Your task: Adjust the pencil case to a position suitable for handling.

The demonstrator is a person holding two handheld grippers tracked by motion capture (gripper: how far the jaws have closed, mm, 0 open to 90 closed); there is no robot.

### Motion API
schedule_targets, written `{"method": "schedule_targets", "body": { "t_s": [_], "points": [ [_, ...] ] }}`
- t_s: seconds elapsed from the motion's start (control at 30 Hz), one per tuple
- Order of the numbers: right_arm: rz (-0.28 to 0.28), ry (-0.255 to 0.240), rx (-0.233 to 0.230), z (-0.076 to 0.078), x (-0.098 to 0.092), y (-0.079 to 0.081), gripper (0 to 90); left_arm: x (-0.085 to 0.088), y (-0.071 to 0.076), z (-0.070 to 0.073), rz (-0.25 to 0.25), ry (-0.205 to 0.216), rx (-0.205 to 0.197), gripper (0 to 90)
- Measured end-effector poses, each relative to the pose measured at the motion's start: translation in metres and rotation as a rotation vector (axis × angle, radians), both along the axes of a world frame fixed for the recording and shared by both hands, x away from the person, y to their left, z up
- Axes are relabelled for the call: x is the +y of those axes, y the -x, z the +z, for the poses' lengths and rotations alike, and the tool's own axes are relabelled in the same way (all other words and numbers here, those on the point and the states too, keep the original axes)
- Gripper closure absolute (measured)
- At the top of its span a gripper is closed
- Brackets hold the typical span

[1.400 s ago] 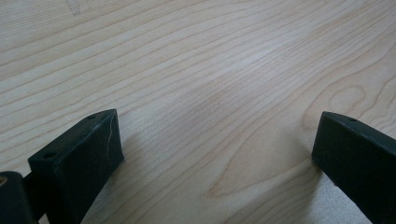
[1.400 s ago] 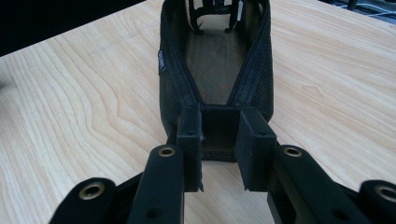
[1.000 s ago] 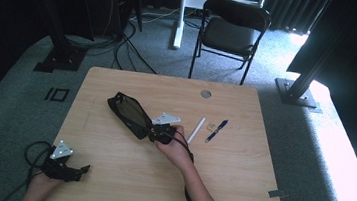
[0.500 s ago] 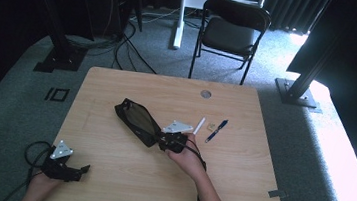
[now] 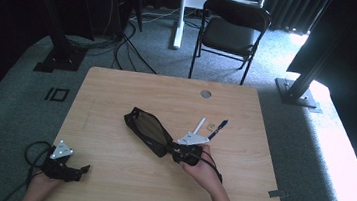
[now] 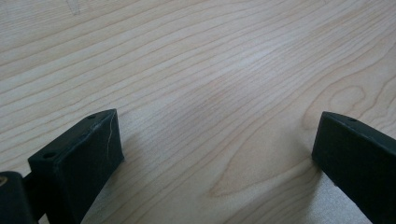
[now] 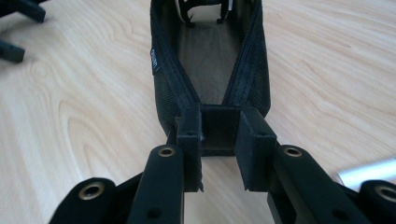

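The table (image 5: 132,88) is pale wood, and everything here is placed against the black pouch (image 5: 147,130) lying near its middle. Beyond the table's far edge stands a folding chair (image 5: 231,33) on grey carpet. The pouch lies slantwise, its zip open along the top so the dark inside shows — clearest in the right gripper view, where the zip's two sides spread away from the jaws.

At the pouch's near-right end sits the right gripper (image 5: 177,154), held in the right hand (image 5: 204,169). Its jaws are clamped on that end of the pouch (image 7: 210,60), with the fabric pinched between the two pads.

Well off to the pouch's near-left, at the table's front corner, the left gripper (image 5: 82,169) rests in the left hand (image 5: 42,184). Its jaws stand wide apart with bare wood between them, grasping nothing.

To the pouch's right, just past the right gripper, lie a white pen (image 5: 198,125) and a dark pen (image 5: 217,129), side by side and slightly apart, with a tiny pale object between them — too small to tell what. Farther back from the pouch, a round grommet (image 5: 206,94) is set into the tabletop.
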State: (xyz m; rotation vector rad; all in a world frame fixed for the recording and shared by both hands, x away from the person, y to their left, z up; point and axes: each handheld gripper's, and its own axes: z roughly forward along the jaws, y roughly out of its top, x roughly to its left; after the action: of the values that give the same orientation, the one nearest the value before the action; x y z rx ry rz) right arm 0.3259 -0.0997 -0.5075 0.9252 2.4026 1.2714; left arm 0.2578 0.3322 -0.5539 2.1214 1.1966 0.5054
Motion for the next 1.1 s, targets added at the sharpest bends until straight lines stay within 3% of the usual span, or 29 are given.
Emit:
{"method": "schedule_targets", "body": {
  "t_s": [1.1],
  "points": [
    [-0.052, -0.003, 0.037, -0.003, -0.092, 0.063, 72.7, 0.000, 0.000, 0.000, 0.000, 0.000, -0.001, 1.9]
  ]
}}
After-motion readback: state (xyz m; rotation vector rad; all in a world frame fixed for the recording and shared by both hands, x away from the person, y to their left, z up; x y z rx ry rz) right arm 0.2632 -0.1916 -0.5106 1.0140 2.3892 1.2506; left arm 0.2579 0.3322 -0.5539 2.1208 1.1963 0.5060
